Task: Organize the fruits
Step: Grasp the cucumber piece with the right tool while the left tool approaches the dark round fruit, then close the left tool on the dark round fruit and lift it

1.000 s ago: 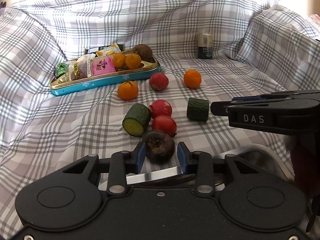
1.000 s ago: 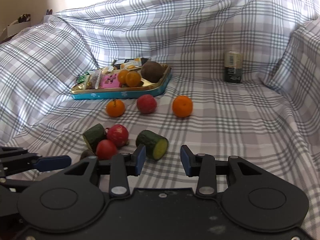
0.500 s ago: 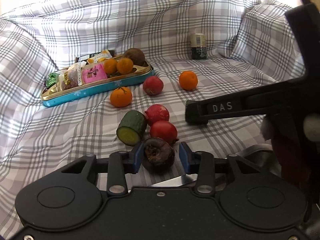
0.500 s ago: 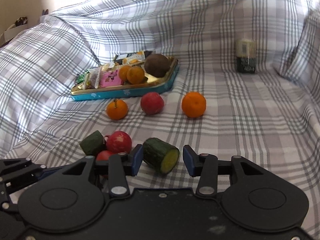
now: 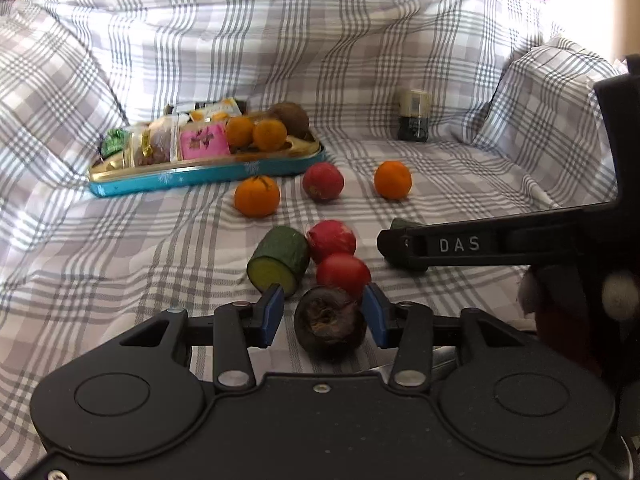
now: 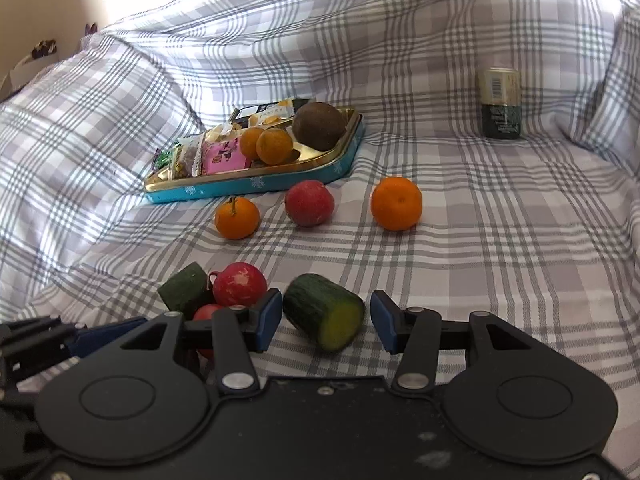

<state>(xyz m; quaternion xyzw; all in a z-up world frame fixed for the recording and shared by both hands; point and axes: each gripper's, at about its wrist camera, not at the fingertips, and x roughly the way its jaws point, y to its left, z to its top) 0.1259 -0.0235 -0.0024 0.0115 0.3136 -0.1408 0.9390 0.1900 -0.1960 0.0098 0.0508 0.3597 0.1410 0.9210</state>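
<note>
While both pairs of tongs are opening, the left tongs point(image 5: 323, 315) straddle a dark, wrinkled round fruit point(image 5: 330, 322) lying on the checked cloth point(image 5: 120, 264), pads clear of it. The right tongs point(image 6: 325, 321) flank a cut cucumber piece point(image 6: 324, 310), pale yellow-green face forward, left pad just beside it. In the left view, the right tongs hide most of that piece.

Grey plaid sheet point(image 6: 480, 240) over cushions, bright backlight
</note>
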